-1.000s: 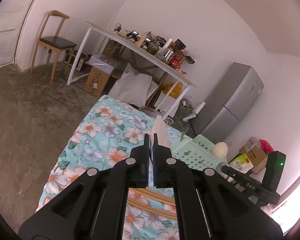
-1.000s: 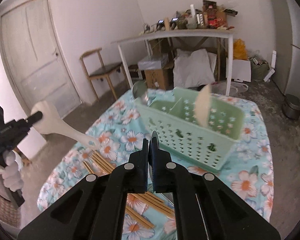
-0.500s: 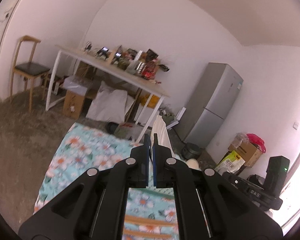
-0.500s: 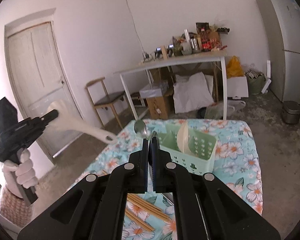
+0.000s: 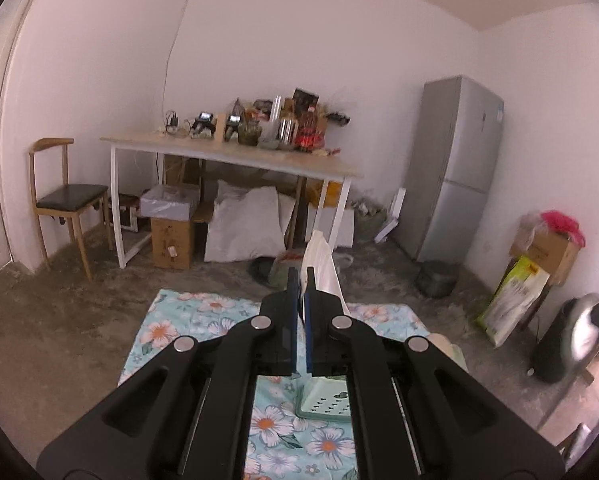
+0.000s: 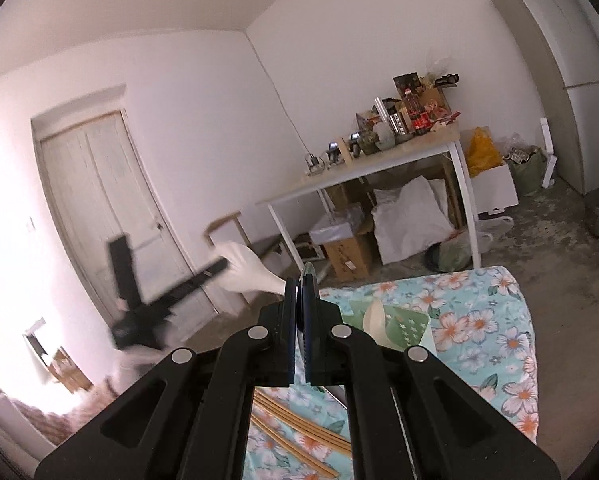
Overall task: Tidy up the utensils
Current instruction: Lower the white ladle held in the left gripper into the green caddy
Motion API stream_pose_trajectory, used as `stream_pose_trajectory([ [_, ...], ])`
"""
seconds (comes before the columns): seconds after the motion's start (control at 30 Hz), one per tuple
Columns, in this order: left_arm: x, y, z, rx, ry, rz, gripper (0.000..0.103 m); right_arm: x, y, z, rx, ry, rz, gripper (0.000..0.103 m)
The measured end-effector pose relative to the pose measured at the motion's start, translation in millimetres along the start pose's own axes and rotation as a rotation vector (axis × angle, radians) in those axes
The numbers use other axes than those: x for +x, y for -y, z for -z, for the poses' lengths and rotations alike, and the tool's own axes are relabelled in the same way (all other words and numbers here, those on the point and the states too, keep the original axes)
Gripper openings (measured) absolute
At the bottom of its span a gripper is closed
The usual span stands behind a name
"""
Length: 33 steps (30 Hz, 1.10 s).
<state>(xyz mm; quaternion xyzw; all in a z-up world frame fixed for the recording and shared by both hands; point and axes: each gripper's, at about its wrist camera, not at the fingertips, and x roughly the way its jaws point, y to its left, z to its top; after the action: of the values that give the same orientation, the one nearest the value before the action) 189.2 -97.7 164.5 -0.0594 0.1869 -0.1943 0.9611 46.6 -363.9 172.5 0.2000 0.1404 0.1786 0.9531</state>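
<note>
With the left gripper (image 5: 302, 280) fingers clamped on the white rice paddle (image 5: 321, 262) and the right gripper (image 6: 302, 285) fingers clamped on a metal spoon (image 6: 308, 270), lower each handle-first into the green basket (image 6: 399, 326) just beyond the fingers.

I see soft daylight with a pinkish cast on the white walls. Left of my right gripper's fingers (image 6: 295, 304), a blown-out glare whitens the frame and the other gripper (image 6: 171, 296) smears with motion blur. Fisheye bending darkens every corner.
</note>
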Motion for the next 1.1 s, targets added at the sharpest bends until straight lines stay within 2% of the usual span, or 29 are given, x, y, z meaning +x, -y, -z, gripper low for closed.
stream_pose_trajectory([
  [0.4, 61.4, 4.0, 17.5, 0.034, -0.139, -0.08, 0.002, -5.0, 27.8, 0.9, 0.094, 0.013, -0.045, 0.003],
  [0.63, 79.6, 0.8, 28.6, 0.011, -0.183, -0.061, 0.003, 0.2, 32.4, 1.7, 0.104, 0.001, -0.042, 0.003],
  [0.67, 79.7, 0.3, 28.9, 0.007, -0.179, -0.055, 0.007, 1.0, 33.8, 1.4, 0.106, 0.0, -0.04, 0.003],
  [0.7, 79.1, 0.2, 29.1, 0.005, -0.173, -0.049, 0.016, 1.7, 34.1, 0.9, 0.107, -0.001, -0.039, 0.003],
  [0.77, 74.9, 2.4, 28.5, 0.001, -0.155, -0.042, 0.027, 4.0, 35.9, -0.1, 0.11, -0.003, -0.037, 0.003],
  [0.97, 52.7, 5.7, 21.4, -0.01, -0.084, -0.031, 0.042, 19.5, 43.8, -10.5, 0.119, 0.003, -0.068, 0.003],
  [1.1, 32.8, 2.2, 20.7, -0.03, -0.067, -0.002, 0.052, 39.3, 49.2, -28.6, 0.109, 0.027, -0.113, 0.003],
])
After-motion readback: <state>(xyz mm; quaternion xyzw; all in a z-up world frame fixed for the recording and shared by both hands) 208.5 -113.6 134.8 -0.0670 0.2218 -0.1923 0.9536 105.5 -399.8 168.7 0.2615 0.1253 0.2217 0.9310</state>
